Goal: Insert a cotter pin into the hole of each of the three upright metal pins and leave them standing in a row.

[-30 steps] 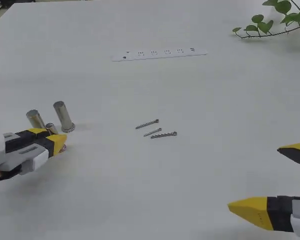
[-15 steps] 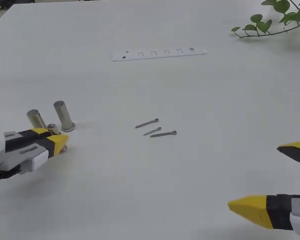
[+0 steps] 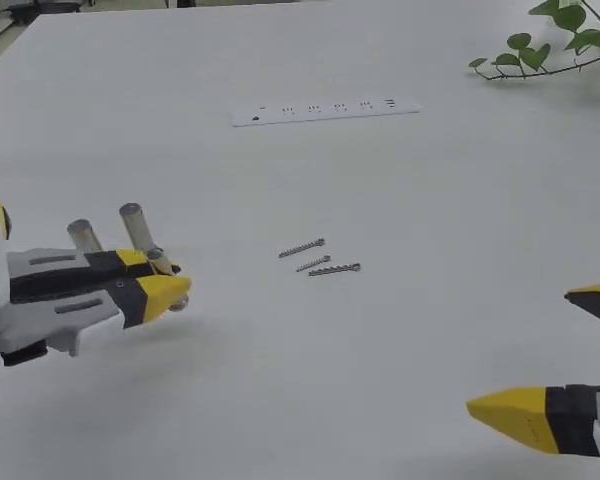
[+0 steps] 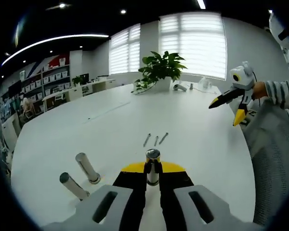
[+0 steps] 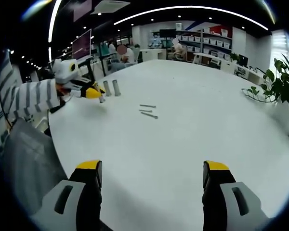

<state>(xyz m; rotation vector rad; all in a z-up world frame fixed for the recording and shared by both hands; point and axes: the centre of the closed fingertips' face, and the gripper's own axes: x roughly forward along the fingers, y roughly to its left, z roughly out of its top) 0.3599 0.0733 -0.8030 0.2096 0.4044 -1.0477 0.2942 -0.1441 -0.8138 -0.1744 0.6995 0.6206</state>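
Note:
My left gripper (image 3: 168, 284) is shut on one metal pin (image 3: 159, 262), held a little off the white table and tilted. In the left gripper view that pin (image 4: 152, 157) stands between the yellow jaw tips of the left gripper (image 4: 152, 174). Two more metal pins (image 3: 83, 235) (image 3: 134, 225) stand upright just behind it. Three cotter pins (image 3: 318, 260) lie loose at the table's middle, to the right of the held pin. My right gripper (image 3: 542, 352) hangs open at the lower right, with nothing between its jaws (image 5: 151, 169).
A white power strip (image 3: 325, 110) lies flat at the back of the table (image 3: 280, 380). Leaves of a green plant (image 3: 550, 45) reach in at the far right corner. A person's striped sleeve (image 5: 31, 98) is behind the left gripper.
The left gripper has moved right, toward the cotter pins, carrying one metal pin away from the two standing ones. The right gripper has stayed put.

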